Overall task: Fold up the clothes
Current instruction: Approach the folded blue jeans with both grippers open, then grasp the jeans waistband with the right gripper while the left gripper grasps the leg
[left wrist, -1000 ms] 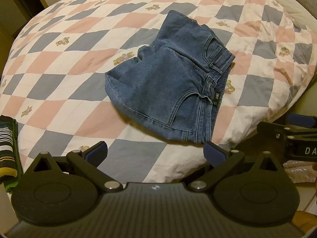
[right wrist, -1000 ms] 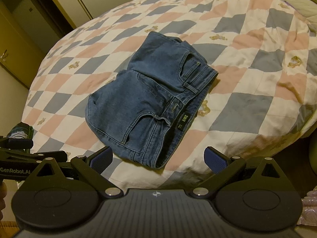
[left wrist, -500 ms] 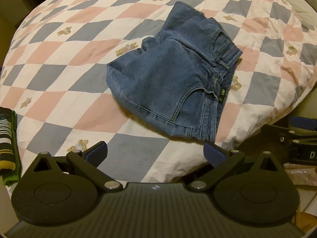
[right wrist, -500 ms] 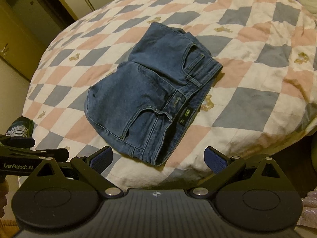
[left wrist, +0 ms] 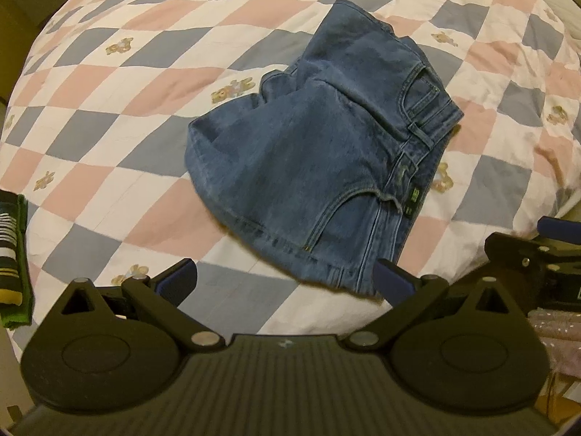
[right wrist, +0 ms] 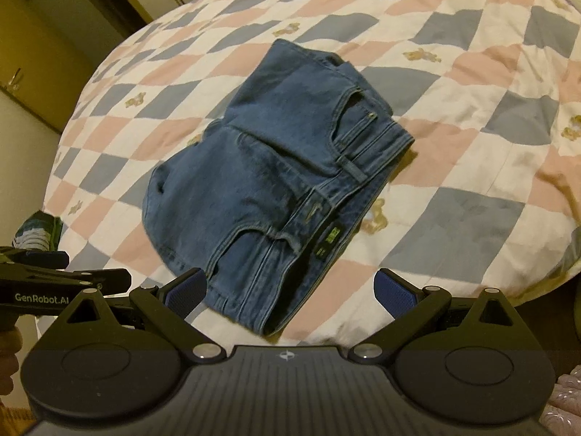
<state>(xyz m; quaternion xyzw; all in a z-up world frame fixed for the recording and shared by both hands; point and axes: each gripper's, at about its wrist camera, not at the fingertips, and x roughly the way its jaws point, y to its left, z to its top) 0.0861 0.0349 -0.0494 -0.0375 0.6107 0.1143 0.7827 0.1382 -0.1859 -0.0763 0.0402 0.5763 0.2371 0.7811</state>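
Observation:
Folded blue jeans (left wrist: 319, 160) lie on a checked quilt (left wrist: 109, 138), waistband toward the right, near the bed's front edge. My left gripper (left wrist: 285, 279) is open just short of the jeans' near corner, holding nothing. In the right wrist view the same jeans (right wrist: 276, 181) fill the middle, and my right gripper (right wrist: 288, 290) is open with the jeans' near corner showing between its blue pads. The right gripper (left wrist: 537, 254) also shows at the right edge of the left wrist view, and the left gripper (right wrist: 54, 283) at the left edge of the right wrist view.
A folded green striped garment (left wrist: 12, 254) lies at the bed's left edge, also seen as a folded garment (right wrist: 36, 234) in the right view. Wooden cupboards (right wrist: 40, 36) stand at the far left. The quilt (right wrist: 490, 145) spreads wide to the right. A pink sparkly fabric (left wrist: 555, 327) lies low right.
Both grippers have moved closer to the bed and the jeans, which now appear larger and nearer the fingers. The jeans have not moved and both grippers stay open.

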